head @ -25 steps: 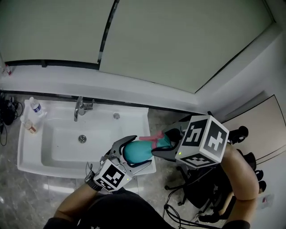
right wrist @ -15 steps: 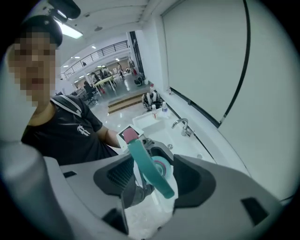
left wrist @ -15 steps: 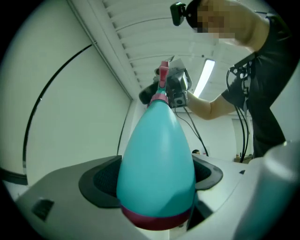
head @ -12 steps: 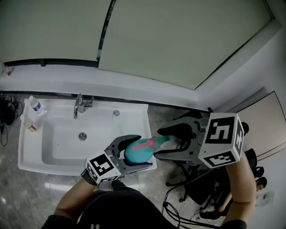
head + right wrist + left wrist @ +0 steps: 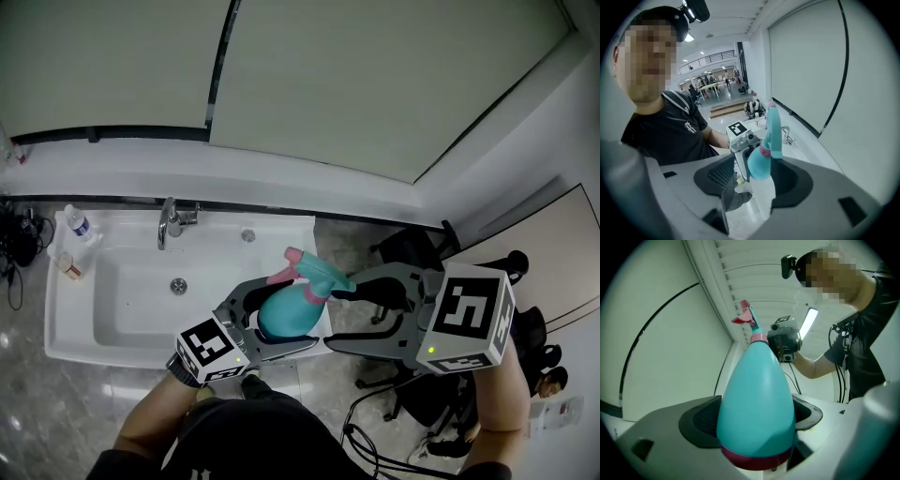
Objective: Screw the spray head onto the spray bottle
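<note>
**Holding the spray bottle [image 5: 279, 317] steady**

We squeeze our left gripper [image 5: 295, 314] tight on the fat belly of our one teal bottle, so it cannot spin. Its one spray head [image 5: 314, 272] sits on top, with the pink trigger sticking out. Our right gripper [image 5: 336, 317] is just beside the bottle. Its jaws have just been opening and grip nothing. We think it let go to take a new hold. Farther off are one white sink [image 5: 66, 328] and one tap [image 5: 169, 223].
</note>
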Tool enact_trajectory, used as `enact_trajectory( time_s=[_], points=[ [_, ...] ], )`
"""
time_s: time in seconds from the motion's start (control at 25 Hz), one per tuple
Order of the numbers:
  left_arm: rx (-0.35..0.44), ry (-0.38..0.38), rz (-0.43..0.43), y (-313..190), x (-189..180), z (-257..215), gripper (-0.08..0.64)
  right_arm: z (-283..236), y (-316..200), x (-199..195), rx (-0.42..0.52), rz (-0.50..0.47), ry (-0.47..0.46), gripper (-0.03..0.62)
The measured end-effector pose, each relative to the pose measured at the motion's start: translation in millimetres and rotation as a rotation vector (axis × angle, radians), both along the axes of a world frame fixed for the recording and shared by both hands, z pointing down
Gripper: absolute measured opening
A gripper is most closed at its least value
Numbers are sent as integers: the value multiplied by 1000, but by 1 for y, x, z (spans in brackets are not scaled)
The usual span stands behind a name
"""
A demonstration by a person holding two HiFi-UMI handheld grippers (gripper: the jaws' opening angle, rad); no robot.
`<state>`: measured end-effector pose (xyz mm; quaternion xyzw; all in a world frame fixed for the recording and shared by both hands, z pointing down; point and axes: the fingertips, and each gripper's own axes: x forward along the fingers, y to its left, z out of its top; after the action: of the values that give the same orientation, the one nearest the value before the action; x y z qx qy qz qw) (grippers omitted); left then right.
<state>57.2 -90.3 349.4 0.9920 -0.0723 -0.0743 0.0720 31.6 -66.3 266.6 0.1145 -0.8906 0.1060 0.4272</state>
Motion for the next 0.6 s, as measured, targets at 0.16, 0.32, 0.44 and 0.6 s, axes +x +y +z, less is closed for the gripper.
enact_trajectory(
  time_s=[0.16,0.32,0.44,0.6],
  points=[
    [39,0,2,0,-6,-5,422,-3,7,-2,13,-66,-7,235],
    [55,27,150,15,-12,-15,422,-43,14,8,157,-228,-247,235],
    [55,66,342,47,-18,-27,422,-60,8,30,178,-314,-538,235],
    [31,116,570,102,-2,-61,422,-94,33,20,108,-584,-906,311]
  ],
)
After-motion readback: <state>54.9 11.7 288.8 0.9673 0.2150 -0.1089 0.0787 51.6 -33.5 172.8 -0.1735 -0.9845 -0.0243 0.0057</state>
